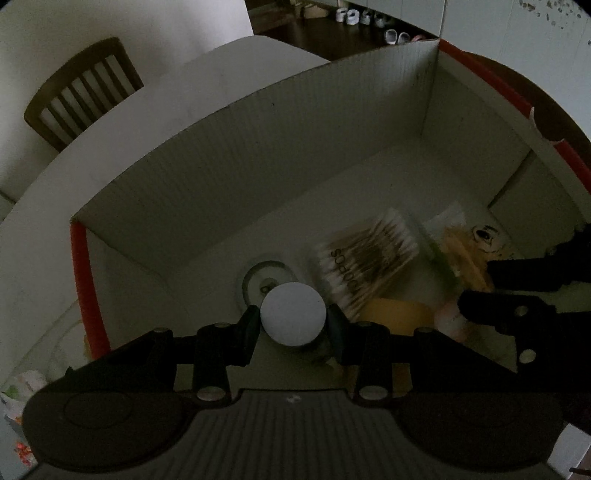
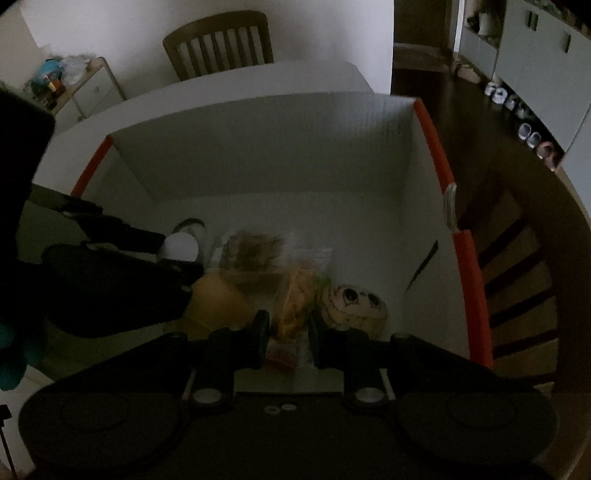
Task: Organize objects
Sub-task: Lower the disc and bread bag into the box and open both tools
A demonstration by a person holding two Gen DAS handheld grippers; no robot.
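Inside the white box [image 1: 258, 155] on the table [image 1: 184, 85], both tongs reach down. Left tongs [image 1: 293, 325] pinch a small bottle with a round white cap [image 1: 293, 318], pads pressed on either side just under the cap, nearly as narrow as they go. Bottle hangs above a round lidded jar [image 1: 258, 280] on the box floor; contact between them can't be told. Right tongs [image 2: 286, 332] are narrowed on a clear packet [image 2: 291, 314] with yellow-orange contents, a red bit at its lower end; pads look to be squeezing it, though the view is dark and blurred.

On the box floor: cotton swab pack [image 1: 365, 266], yellow roll [image 1: 395, 314] just beside the bottle, doll face [image 2: 354, 299] near the right wall, right next to the packet.

Left wrist view only: the jar's rim, print on the swab pack, a patterned bag [image 1: 18, 391] outside the box at lower left, and the right tongs entering from the right edge. Right wrist view only: the doll's eyes clearly, a cluttered side cabinet [image 2: 85, 88], a second chair [image 2: 517, 258] right of the box, and the left tongs from the side with the bottle cap. Both views show a wooden chair [image 1: 81, 88] beyond the table, shoes [image 1: 354, 14] on the dark floor, red box edges [image 2: 469, 258].
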